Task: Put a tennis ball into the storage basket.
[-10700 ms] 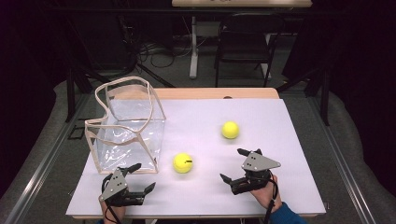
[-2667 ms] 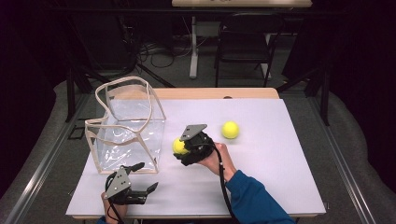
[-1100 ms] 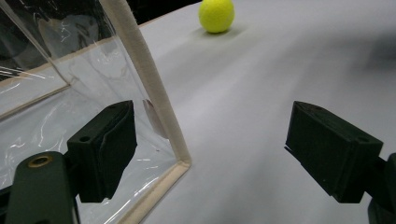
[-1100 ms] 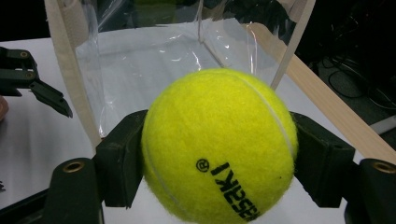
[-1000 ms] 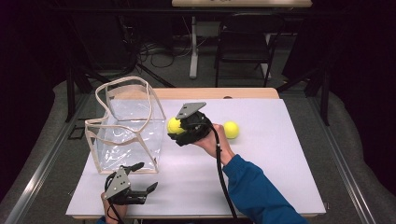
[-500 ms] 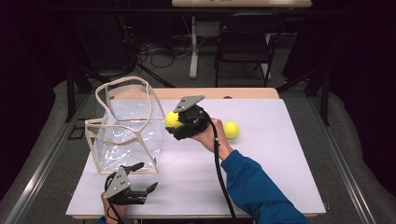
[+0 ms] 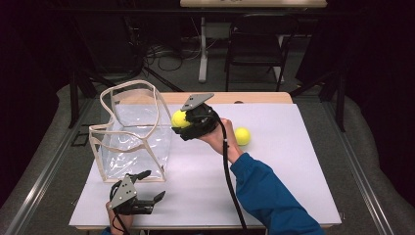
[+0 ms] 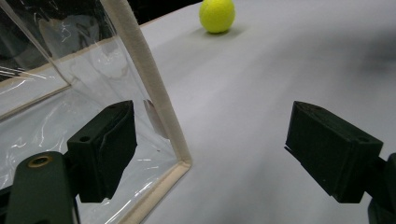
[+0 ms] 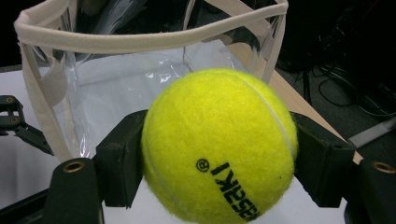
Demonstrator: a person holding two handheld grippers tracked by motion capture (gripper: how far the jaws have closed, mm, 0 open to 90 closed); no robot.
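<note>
In the high view, a tennis ball (image 7: 179, 119) is clamped by the right gripper (image 7: 182, 122) beside the clear bag (image 7: 131, 134), forearm stretched forward. In the left gripper view, wide jaws are seen beside the bag. In the right gripper view, the ball is pinched before the bag's rim.

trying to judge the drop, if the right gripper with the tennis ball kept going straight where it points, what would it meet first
Most likely the clear bag. In the right gripper view the right gripper, shut on the tennis ball, points at the bag's cream rim just ahead. Depth is unclear, so the ball could hit the rim or clear it.
</note>
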